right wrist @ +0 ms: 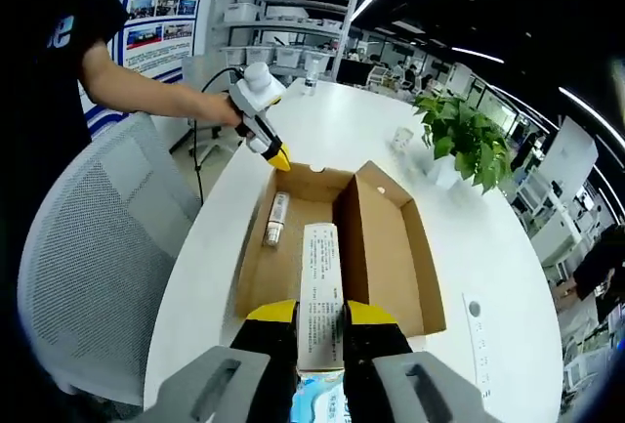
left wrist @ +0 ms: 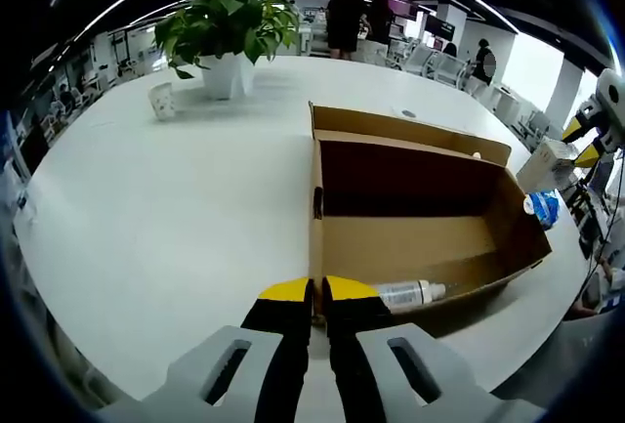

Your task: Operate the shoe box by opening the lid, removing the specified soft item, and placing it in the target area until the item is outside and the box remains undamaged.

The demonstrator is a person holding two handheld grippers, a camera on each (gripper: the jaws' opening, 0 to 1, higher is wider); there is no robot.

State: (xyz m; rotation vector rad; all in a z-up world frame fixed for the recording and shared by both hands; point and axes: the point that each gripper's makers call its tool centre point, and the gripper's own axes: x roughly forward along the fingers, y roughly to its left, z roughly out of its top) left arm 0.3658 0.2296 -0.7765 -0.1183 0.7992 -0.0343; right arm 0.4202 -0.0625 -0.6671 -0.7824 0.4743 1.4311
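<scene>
An open cardboard shoe box (left wrist: 420, 237) (right wrist: 283, 257) lies on the white table, its lid (right wrist: 391, 237) folded out to the side. Inside it rests a small clear bottle (left wrist: 410, 293) (right wrist: 276, 218). My left gripper (left wrist: 317, 291) (right wrist: 278, 157) is shut on the box's end wall. My right gripper (right wrist: 320, 314) (left wrist: 586, 140) is shut on a white soft pack (right wrist: 320, 291) (left wrist: 547, 164) with printed text and a light blue end. It holds the pack above the box's other end.
A potted plant (left wrist: 229, 27) (right wrist: 469, 135) and a paper cup (left wrist: 162, 101) (right wrist: 402, 137) stand farther along the table (left wrist: 176, 228). A grey mesh chair (right wrist: 88, 247) sits by the table's edge. A person's arm (right wrist: 146, 91) holds the left gripper. People stand in the background.
</scene>
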